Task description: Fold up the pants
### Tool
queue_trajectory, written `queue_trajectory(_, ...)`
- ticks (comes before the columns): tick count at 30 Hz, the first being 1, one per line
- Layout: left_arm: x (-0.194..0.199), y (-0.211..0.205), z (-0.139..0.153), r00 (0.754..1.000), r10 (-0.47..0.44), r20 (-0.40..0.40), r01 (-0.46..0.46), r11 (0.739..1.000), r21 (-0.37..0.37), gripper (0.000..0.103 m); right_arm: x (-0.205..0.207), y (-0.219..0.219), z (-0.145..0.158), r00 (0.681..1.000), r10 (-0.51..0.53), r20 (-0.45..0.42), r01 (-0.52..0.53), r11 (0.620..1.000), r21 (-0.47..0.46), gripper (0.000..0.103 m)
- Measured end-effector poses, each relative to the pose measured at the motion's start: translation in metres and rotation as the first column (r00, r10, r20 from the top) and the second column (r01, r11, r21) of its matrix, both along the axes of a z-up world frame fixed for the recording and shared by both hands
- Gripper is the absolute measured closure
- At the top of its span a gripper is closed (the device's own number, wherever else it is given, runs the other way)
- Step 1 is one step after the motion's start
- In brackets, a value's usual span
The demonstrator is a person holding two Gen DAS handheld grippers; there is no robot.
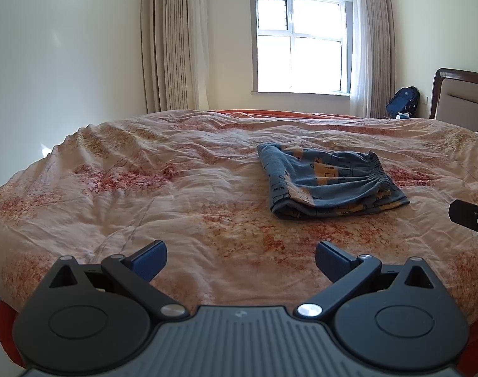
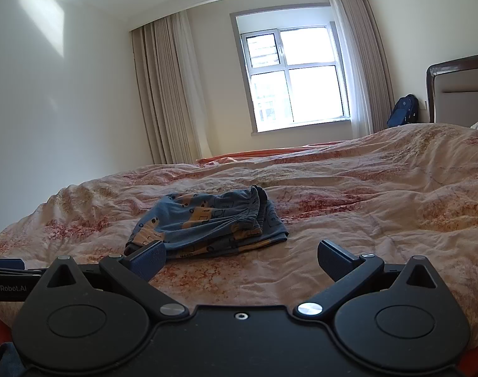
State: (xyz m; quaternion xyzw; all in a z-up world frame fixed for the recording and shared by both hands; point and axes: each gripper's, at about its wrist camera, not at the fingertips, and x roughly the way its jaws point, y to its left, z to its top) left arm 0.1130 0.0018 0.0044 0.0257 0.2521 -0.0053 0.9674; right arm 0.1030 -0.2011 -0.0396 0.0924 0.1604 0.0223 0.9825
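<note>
Blue pants (image 1: pixel 328 182) with an orange print lie folded into a small bundle on the bed, the gathered waistband on top. My left gripper (image 1: pixel 240 262) is open and empty, held above the quilt, with the pants ahead and to the right. In the right wrist view the same pants (image 2: pixel 207 223) lie just ahead and left of my right gripper (image 2: pixel 242 262), which is open with nothing between its fingers. The tip of the right gripper shows at the left wrist view's right edge (image 1: pixel 469 216). Part of the left gripper (image 2: pixel 6 279) shows at the right wrist view's left edge.
A wrinkled pink and orange patterned quilt (image 1: pixel 144 188) covers the bed. A wooden headboard (image 1: pixel 458 94) stands at the right. A blue backpack (image 1: pixel 403 100) rests by the wall under a window (image 1: pixel 301 40) with curtains. The bed's left edge drops off beside a white wall.
</note>
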Motion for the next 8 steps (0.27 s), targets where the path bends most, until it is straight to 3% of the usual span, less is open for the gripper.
queue_trajectory(8,0.0023,0.0021,-0.0025,1.000,-0.010,-0.006,0.010,1.000,-0.014,0.000,0.0022,-0.0006,-0.0020,1.000,0.005,-0.011,-0.005,1.000,0.004,0.000)
